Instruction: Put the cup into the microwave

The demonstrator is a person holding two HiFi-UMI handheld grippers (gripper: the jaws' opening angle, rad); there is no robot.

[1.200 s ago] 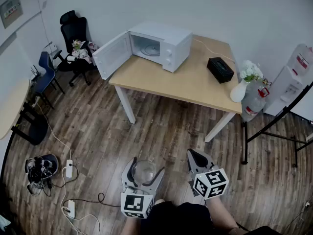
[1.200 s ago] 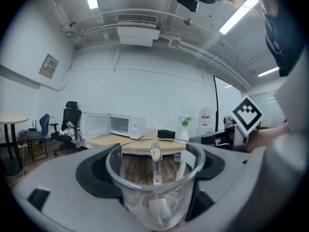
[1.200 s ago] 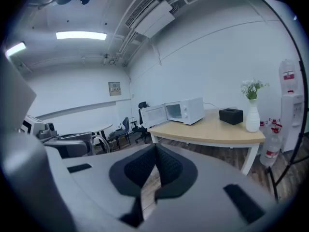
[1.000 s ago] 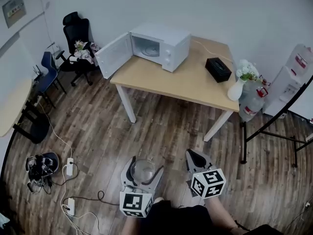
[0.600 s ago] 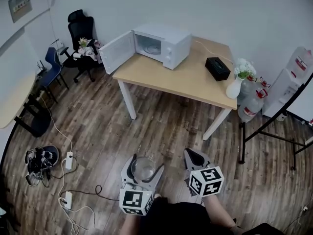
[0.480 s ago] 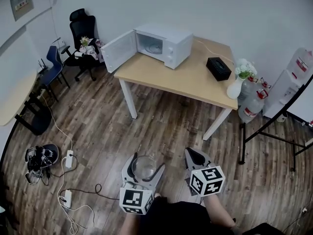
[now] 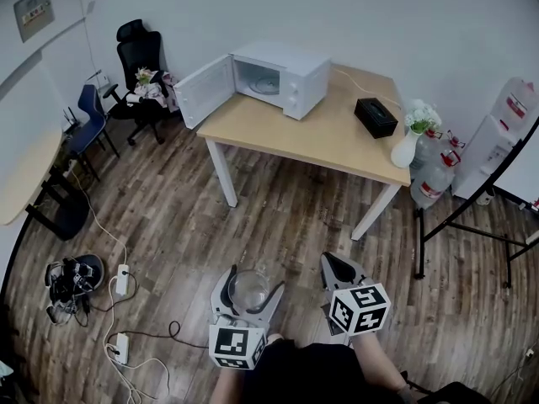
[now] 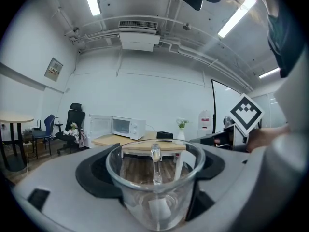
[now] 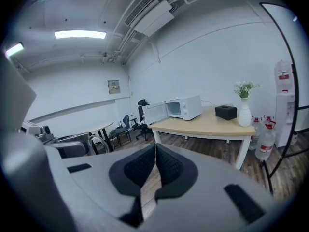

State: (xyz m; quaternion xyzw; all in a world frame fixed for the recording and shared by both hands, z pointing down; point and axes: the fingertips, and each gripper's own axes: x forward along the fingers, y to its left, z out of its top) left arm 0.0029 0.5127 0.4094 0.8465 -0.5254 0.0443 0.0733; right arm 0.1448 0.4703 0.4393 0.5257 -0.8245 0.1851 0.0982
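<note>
Only the head view's framing is changing, and only slightly. At the left, the wall sign [image 7: 32,11], the black office chair [image 7: 139,57] and the open door [image 7: 206,91] of the microwave [image 7: 290,78] are sitting a little further right than 1.2 s ago. At the right end of the table [image 7: 320,137], the white vase [image 7: 406,148] is sitting a little further left. On the floor, the power strip [image 7: 122,280] and the tangle of gear [image 7: 72,278] beside it are lying slightly higher in the frame

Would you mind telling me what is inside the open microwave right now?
Only a round turntable plate shows inside the microwave; its own top hides the upper part of the cavity.
</note>
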